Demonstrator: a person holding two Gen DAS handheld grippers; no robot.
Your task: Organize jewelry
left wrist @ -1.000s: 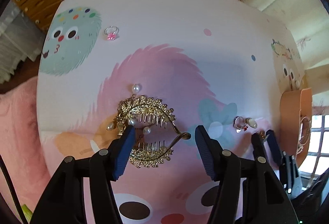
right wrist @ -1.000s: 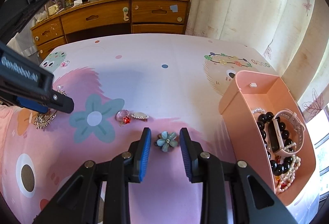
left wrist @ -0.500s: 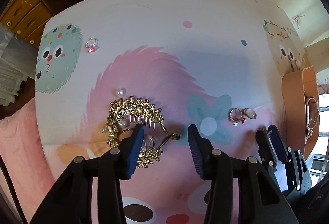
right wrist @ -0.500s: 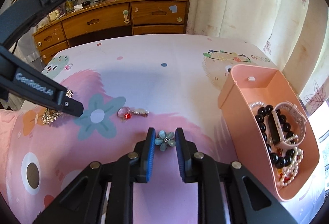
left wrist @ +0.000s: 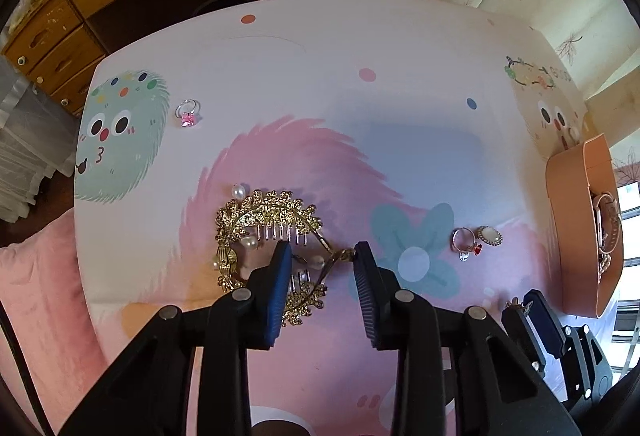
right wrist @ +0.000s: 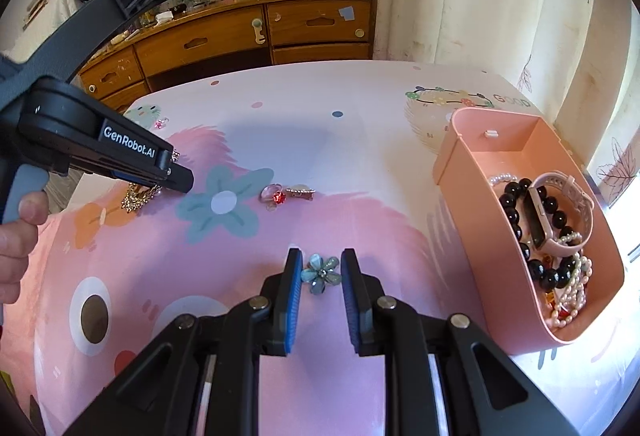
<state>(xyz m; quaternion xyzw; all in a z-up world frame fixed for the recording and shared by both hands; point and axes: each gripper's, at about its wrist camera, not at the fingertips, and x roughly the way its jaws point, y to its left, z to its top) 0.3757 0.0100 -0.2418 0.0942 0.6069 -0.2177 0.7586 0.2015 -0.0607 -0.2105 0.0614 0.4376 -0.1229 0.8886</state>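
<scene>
A gold leaf-shaped hair comb with pearls lies on the cartoon-print cloth. My left gripper points down over the comb's right end. Its jaws are closing, with the comb's thin tip between them and a gap still showing. In the right wrist view, my right gripper is shut on a small blue flower brooch, both pads against its petals. To the right stands the pink box, which holds a watch, black beads and pearl strands.
A ring with a red charm and an oval brooch lie right of the teal flower print. A pink-stone ring sits far left. A wooden dresser stands behind. A person's hand holds the left gripper.
The left jaws have narrowed around the comb's right end and shifted slightly. The right jaws closed onto the flower brooch, which now sits between the pads.
</scene>
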